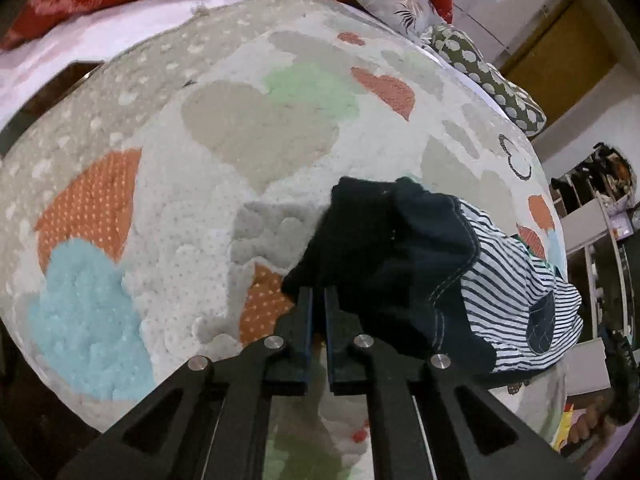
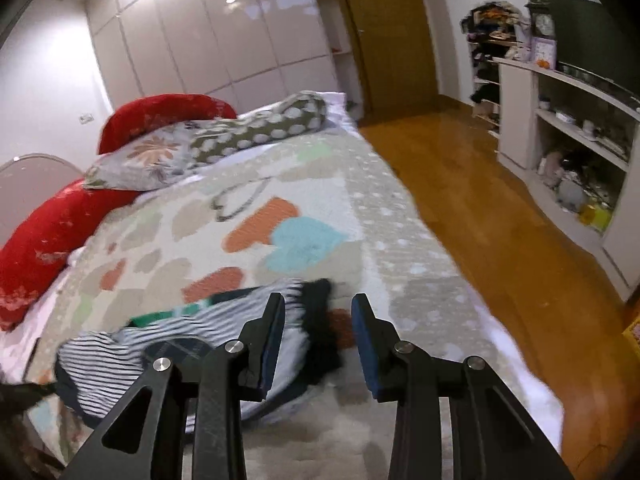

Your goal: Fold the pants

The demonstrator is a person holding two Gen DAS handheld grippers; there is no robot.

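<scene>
On the bedspread (image 1: 224,128), left gripper (image 1: 318,300) seemingly pinches the pants (image 1: 384,248); right gripper (image 2: 318,312) gapes empty.

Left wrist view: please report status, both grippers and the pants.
Left gripper shut on dark navy pants with striped lining. Right gripper open, empty. Pants crumpled on heart-patterned blanket. Nothing blocking.

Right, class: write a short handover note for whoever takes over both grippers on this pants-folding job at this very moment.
Left gripper: shut on a dark edge of the pants.
Right gripper: open, holding nothing, above the pants' near end.
Pants: a dark and striped crumpled heap on the heart-patterned bedspread, near the bed's edge.
Done: one edge gripped; no neat fold visible.
Left: grip with the right gripper, spread the pants flat, then fold.
</scene>
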